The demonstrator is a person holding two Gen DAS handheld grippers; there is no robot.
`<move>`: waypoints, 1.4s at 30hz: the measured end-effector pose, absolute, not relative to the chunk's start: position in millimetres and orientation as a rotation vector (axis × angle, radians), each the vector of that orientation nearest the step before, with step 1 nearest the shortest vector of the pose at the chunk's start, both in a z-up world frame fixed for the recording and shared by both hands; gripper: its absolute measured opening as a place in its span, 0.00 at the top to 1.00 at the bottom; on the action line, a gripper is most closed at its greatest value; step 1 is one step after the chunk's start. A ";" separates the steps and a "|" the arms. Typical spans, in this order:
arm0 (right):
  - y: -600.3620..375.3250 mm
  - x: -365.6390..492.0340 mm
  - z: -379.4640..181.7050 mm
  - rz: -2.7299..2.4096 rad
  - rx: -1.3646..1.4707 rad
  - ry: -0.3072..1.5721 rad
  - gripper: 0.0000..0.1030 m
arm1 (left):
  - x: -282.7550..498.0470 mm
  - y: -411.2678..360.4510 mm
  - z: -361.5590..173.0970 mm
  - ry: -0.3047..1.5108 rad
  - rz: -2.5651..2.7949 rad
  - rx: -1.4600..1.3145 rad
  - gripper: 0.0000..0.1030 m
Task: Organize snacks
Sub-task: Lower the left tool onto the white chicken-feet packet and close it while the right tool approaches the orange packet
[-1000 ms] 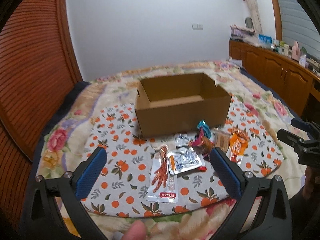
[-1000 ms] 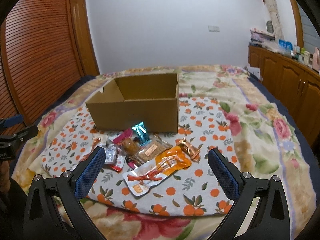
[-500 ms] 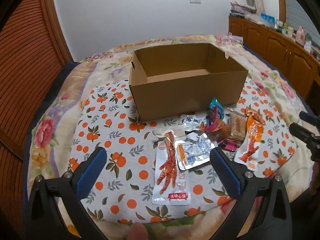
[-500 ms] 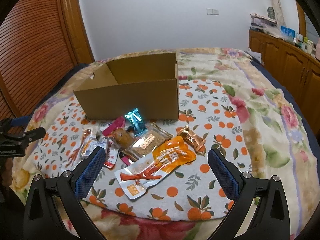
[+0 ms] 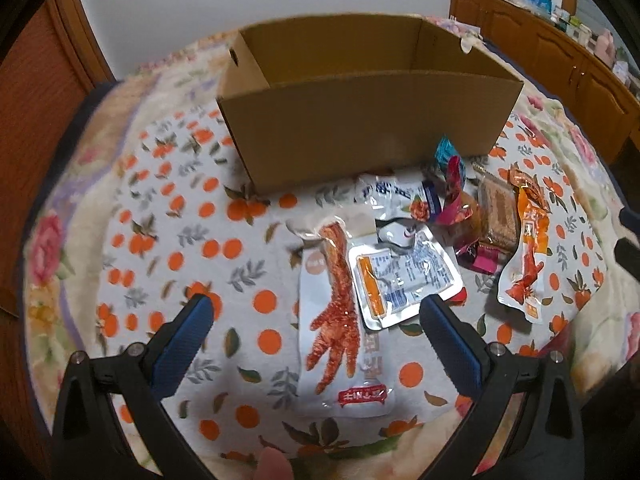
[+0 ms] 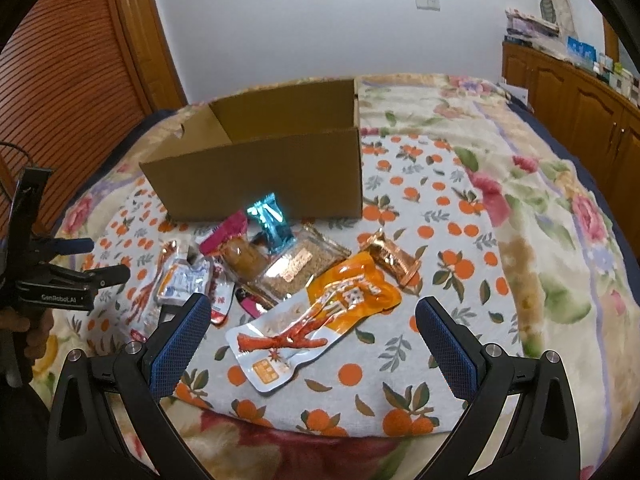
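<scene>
Left tongs (image 5: pixel 314 322) wide above chicken-foot packet (image 5: pixel 340 320); right tongs (image 6: pixel 312 320) wide, empty.

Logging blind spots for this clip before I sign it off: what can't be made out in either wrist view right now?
- Floor of the cardboard box: its near wall hides it in both wrist views, so its contents are unknown.
- Small pink packet: in the right wrist view, mostly buried under the clear grain pack.
- Right gripper in the left wrist view: cut off by the frame edge.
- Print on the white pouch: too small to read.
</scene>
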State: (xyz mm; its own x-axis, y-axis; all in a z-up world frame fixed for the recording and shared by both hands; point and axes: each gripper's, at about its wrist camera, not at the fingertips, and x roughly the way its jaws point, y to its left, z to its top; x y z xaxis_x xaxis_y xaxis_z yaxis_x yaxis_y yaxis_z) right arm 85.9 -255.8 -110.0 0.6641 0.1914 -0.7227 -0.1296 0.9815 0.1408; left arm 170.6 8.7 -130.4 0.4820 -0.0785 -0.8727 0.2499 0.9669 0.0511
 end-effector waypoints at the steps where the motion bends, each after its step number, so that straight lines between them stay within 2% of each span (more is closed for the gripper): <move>1: -254.4 89.1 -114.1 0.187 0.082 0.842 0.03 | 172.8 8.8 -133.2 1.059 -0.205 0.174 0.02; 3: -252.1 93.3 -120.8 0.189 0.081 0.868 0.04 | 178.6 10.0 -139.6 1.082 -0.218 0.149 0.02; 8: -248.6 107.7 -143.9 0.196 0.107 0.954 0.13 | 195.1 20.2 -160.1 1.167 -0.212 0.071 0.17; 13: -253.6 119.8 -165.2 0.195 0.167 1.037 0.14 | 206.0 30.8 -174.3 1.220 -0.214 -0.033 0.24; 20: -260.1 129.1 -183.5 0.200 0.252 1.112 0.20 | 208.9 25.0 -189.8 1.264 -0.240 -0.056 0.24; 25: -257.7 140.3 -196.2 0.200 0.279 1.145 0.20 | 212.1 26.4 -197.7 1.272 -0.256 -0.090 0.25; 26: -255.1 142.5 -197.0 0.201 0.273 1.144 0.20 | 213.6 27.5 -198.7 1.272 -0.255 -0.103 0.30; 30: -250.0 148.4 -197.6 0.201 0.251 1.130 0.20 | 224.6 33.3 -200.3 1.264 -0.274 -0.136 0.36; 31: -249.3 149.1 -197.8 0.201 0.244 1.128 0.20 | 225.5 31.2 -199.5 1.258 -0.297 -0.134 0.46; 32: -248.6 149.5 -198.3 0.200 0.239 1.126 0.20 | 224.7 29.6 -197.9 1.254 -0.313 -0.133 0.59; 33: -248.2 150.7 -198.5 0.200 0.234 1.123 0.20 | 224.6 26.7 -194.5 1.243 -0.320 -0.118 0.63; 36: -247.8 152.3 -199.1 0.201 0.228 1.119 0.20 | 223.0 20.2 -190.3 1.223 -0.316 -0.048 0.64; 42: -248.2 155.1 -199.2 0.197 0.223 1.118 0.20 | 225.8 28.1 -182.1 1.215 -0.337 -0.088 0.67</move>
State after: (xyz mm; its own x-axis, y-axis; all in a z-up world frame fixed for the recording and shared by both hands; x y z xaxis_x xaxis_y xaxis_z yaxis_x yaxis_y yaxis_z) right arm 155.1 -248.2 -199.2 0.4246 0.2675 -0.8650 -0.0450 0.9604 0.2750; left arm 225.8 28.1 -182.1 0.3050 -0.3008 -0.9036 0.2074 0.9470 -0.2453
